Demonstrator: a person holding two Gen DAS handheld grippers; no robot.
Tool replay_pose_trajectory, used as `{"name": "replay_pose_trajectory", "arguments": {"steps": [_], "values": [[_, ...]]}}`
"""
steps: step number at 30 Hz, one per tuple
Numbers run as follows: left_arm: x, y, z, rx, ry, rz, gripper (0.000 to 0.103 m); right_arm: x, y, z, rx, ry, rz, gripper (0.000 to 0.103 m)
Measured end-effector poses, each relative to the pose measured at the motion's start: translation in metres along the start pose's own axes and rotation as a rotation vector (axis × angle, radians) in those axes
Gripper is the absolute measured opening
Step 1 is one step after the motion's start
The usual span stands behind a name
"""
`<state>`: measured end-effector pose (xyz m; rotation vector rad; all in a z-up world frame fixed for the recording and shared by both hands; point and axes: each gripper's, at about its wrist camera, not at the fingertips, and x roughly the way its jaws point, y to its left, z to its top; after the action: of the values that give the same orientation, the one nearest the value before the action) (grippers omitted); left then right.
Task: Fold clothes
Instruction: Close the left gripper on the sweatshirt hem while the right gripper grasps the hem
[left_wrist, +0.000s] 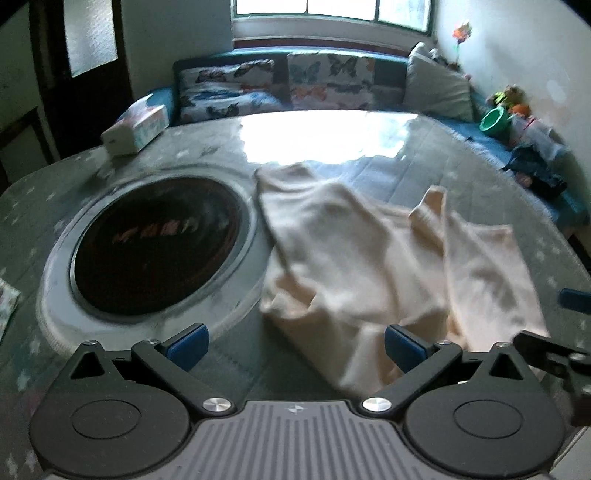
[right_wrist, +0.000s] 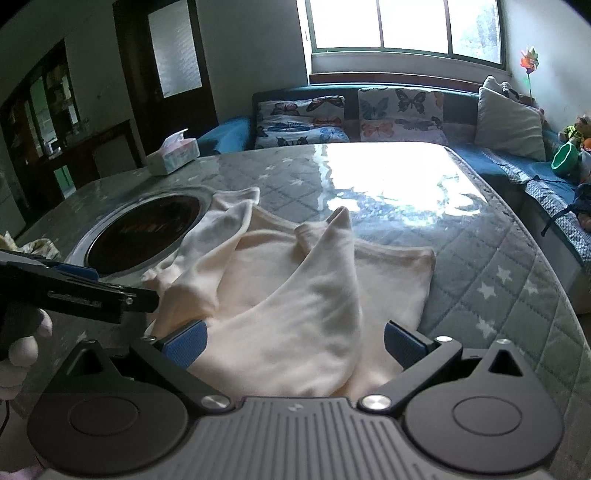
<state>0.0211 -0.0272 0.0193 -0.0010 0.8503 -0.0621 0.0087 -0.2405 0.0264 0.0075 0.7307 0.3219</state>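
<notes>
A cream garment lies crumpled on the quilted, star-printed table in front of me, its soft knit bunched into loose folds rather than spread flat. 2 narrow parts, probably sleeves, stick up and away from me: 1 reaches toward the round dark recess set into the tabletop and overlaps its pale rim, the other rises to a point near the garment's middle. From my left wrist view the cloth is blurred, so I can't tell which side of it faces up. My right gripper sits low over the near edge of the garment with its blue pads spread wide, released, cloth lying between them but not pinched. My left gripper is likewise wide open and holds nothing; its right pad is just over the near corner of the garment, its left pad over the recess rim. A tissue box stands at the far left edge of the table with a tissue poking out of its top. On the bench beyond, a green bowl-like container rests beside some toys; its contents are hidden.
</notes>
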Motion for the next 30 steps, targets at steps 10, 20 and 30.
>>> {"name": "replay_pose_trajectory", "arguments": {"steps": [10, 20, 30], "values": [[0.023, -0.032, 0.034, 0.092, -0.056, -0.123, 0.091, 0.049, -0.034, 0.030, 0.025, 0.000, -0.025, 0.087], [0.068, -0.040, 0.043, 0.115, 0.045, -0.119, 0.053, 0.085, -0.047, 0.036, 0.026, 0.047, 0.019, 0.059], [0.046, -0.012, 0.038, 0.061, 0.001, -0.149, 0.007, 0.085, -0.040, 0.037, -0.009, 0.032, 0.046, 0.011]]}}
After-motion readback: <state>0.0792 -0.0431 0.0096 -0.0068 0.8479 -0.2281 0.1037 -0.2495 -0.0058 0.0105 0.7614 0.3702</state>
